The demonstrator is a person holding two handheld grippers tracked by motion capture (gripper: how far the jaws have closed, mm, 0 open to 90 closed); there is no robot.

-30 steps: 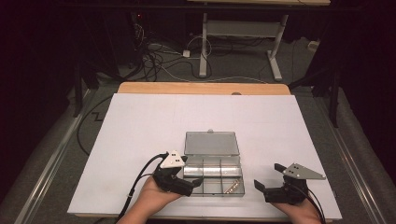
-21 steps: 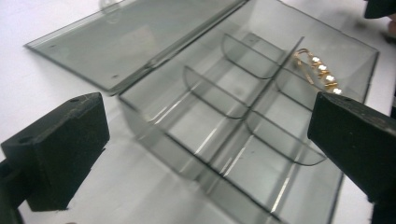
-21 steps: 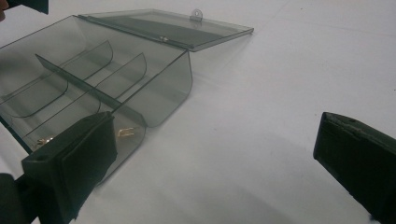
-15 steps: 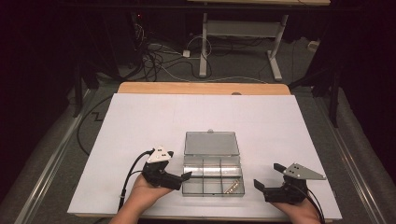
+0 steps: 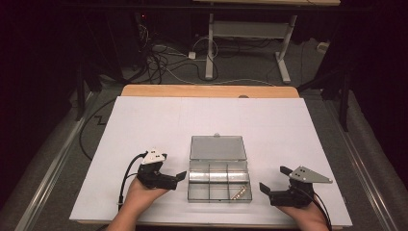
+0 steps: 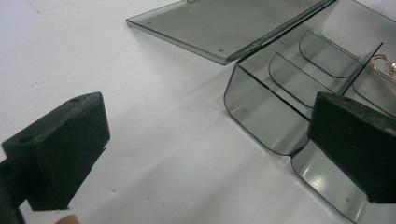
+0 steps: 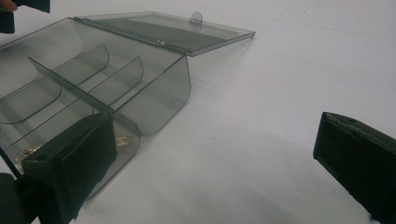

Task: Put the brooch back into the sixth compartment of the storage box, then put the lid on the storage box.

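A clear plastic compartment box sits near the table's front edge, its lid folded flat toward the far side. A small gold piece lies in the front right compartment. My left gripper rests just left of the box, open and holding nothing. In the left gripper view the box lies ahead of my left gripper, partly behind the right-hand jaw, with the gold piece farther in. My right gripper stands open a little right of the box. In the right gripper view my right gripper is open beside the box.
A white sheet covers the table, with a wooden strip along its far edge. Cables and desk legs lie on the dark floor beyond. Each gripper trails a black cable.
My left gripper has drawn back to the left, from over the box's left front corner to the sheet beside it. The right gripper and the box have stayed put.
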